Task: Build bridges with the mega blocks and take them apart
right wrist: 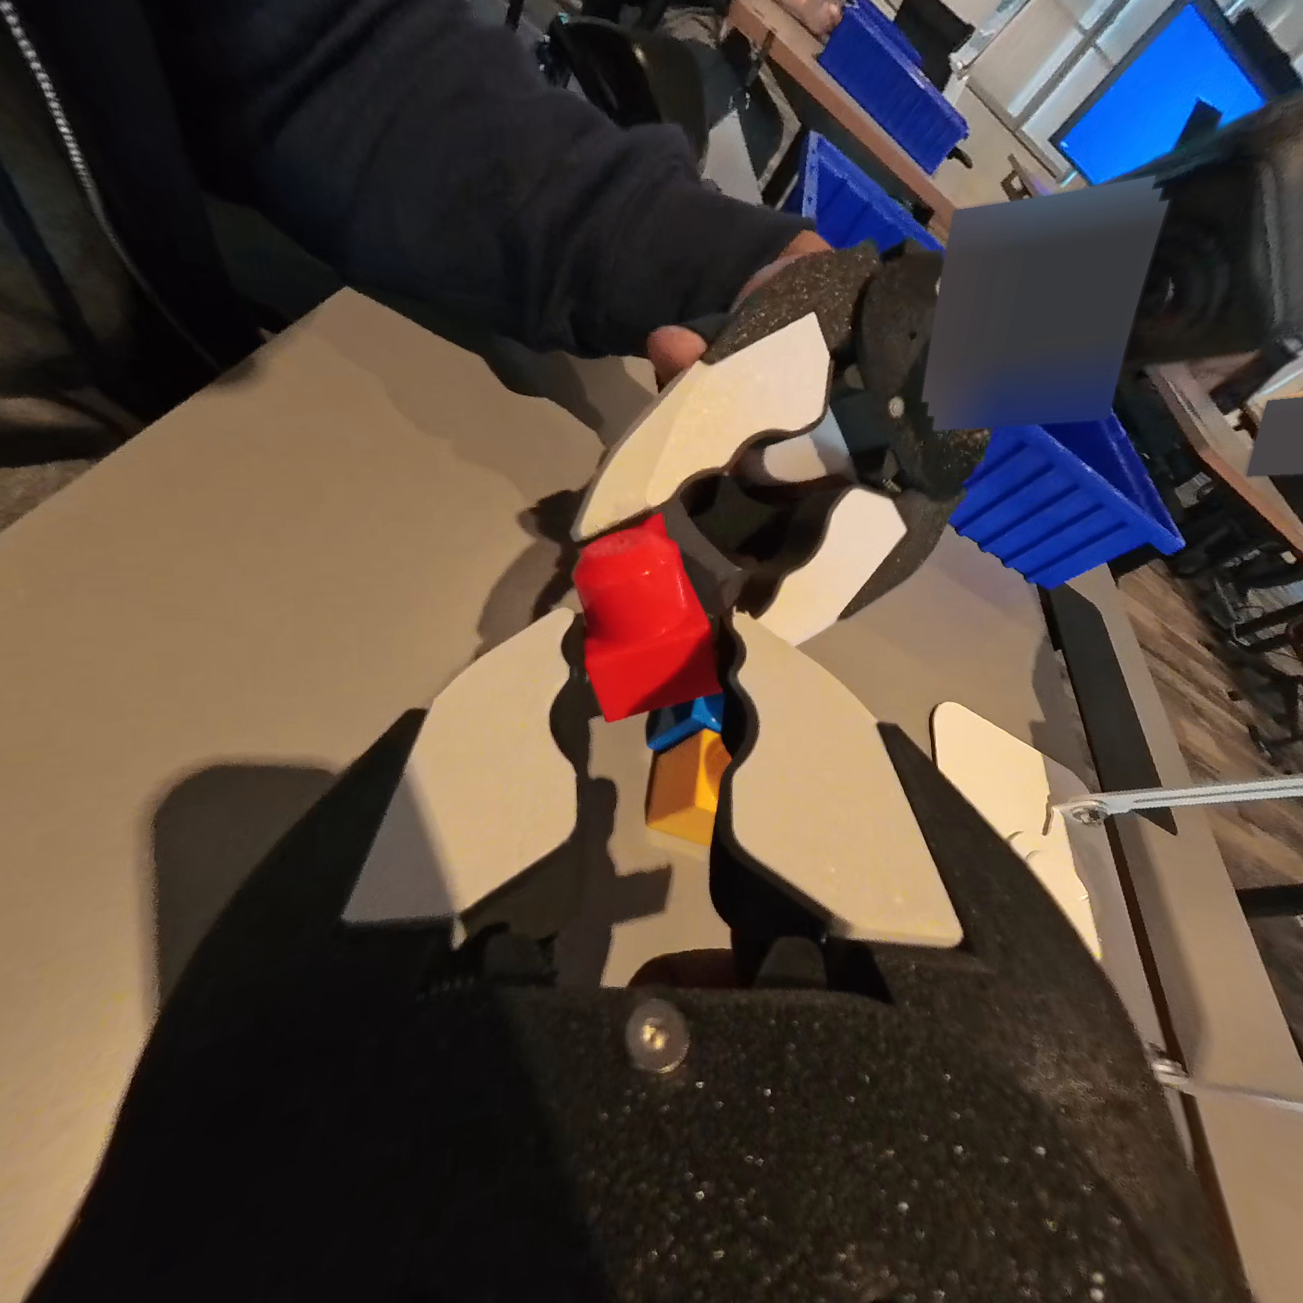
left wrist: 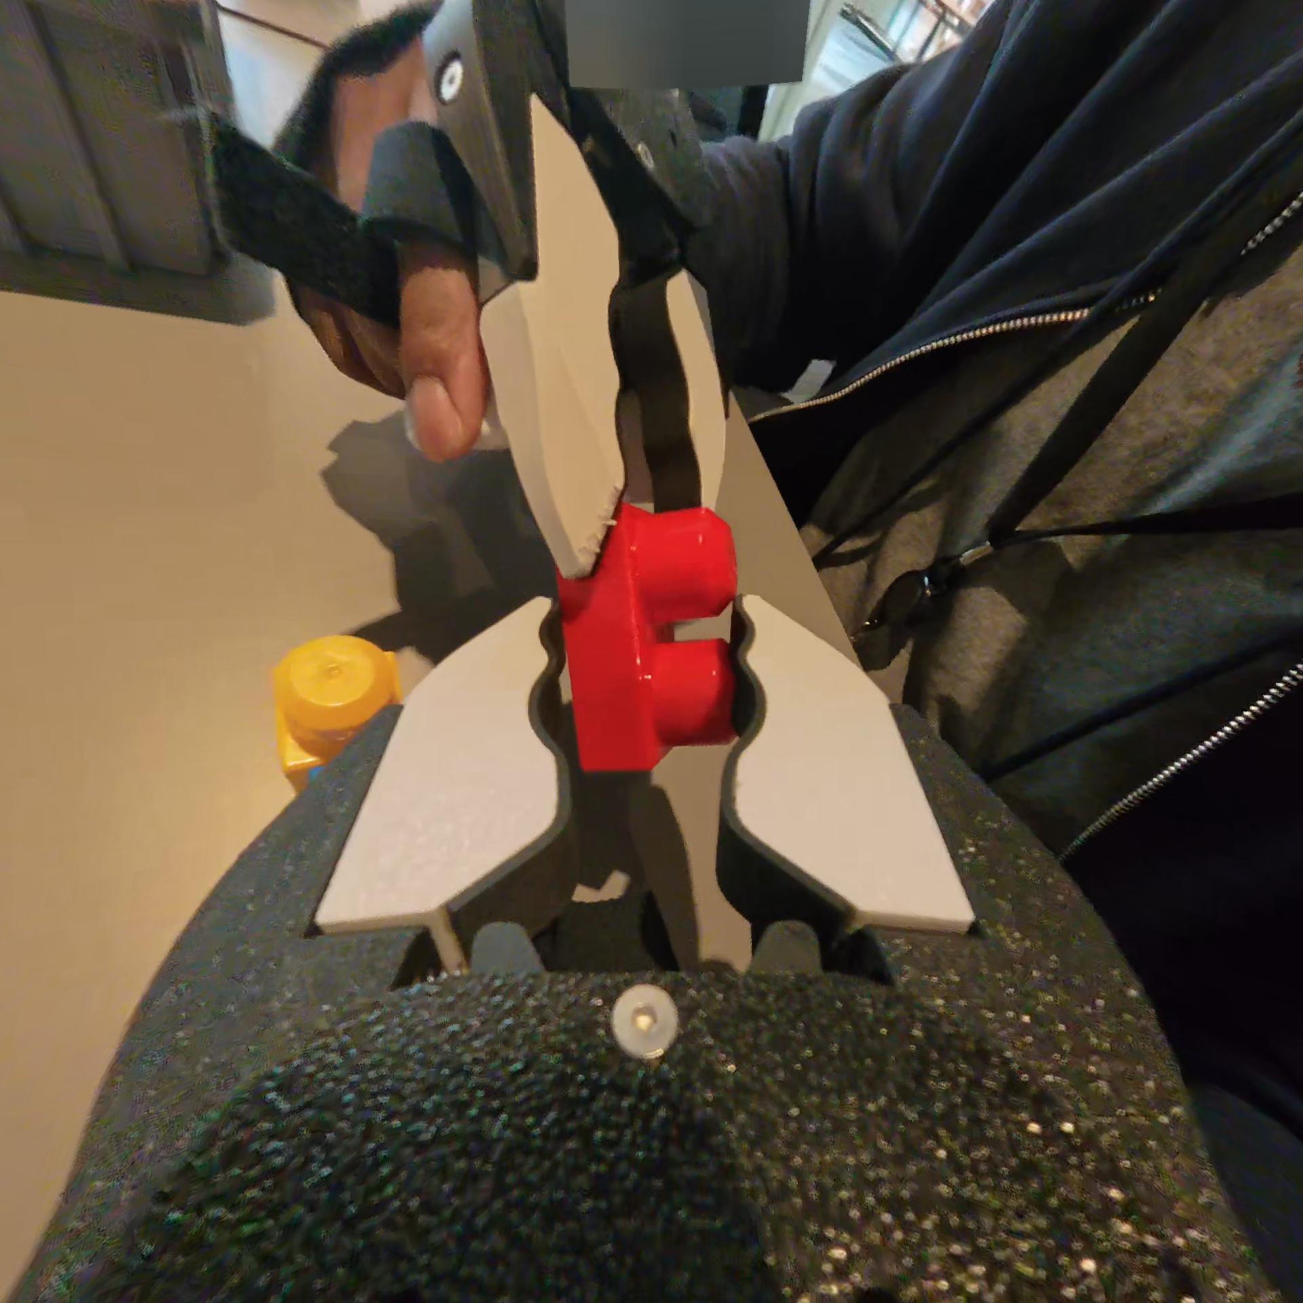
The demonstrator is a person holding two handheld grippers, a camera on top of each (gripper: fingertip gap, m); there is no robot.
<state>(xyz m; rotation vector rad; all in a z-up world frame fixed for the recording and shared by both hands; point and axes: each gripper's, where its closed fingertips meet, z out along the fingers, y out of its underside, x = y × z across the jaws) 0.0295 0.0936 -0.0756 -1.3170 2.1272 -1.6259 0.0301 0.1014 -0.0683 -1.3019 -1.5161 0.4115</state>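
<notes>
A red two-stud block (left wrist: 613,677) is held in the air between both grippers. My left gripper (left wrist: 645,620) is shut on it, one pad on its flat underside and the other on the stud tops. My right gripper (left wrist: 645,529) comes in from above and is shut on the same block's end. In the right wrist view the right gripper (right wrist: 649,627) clamps the red block (right wrist: 649,656) by its base, and the left gripper (right wrist: 666,567) reaches in from the upper right. A yellow block (right wrist: 687,790) with a blue block (right wrist: 687,719) against it sits on the table below.
The beige table (right wrist: 282,493) lies below. The yellow block (left wrist: 331,698) stands left of my left fingers. The person's dark jacket (left wrist: 987,282) is close on the right. Blue bins (right wrist: 1057,508) stand past the table's far edge. A white flat piece (right wrist: 1001,797) lies near the right edge. Only a small space, under 4 cm, lies between the two pairs of fingers.
</notes>
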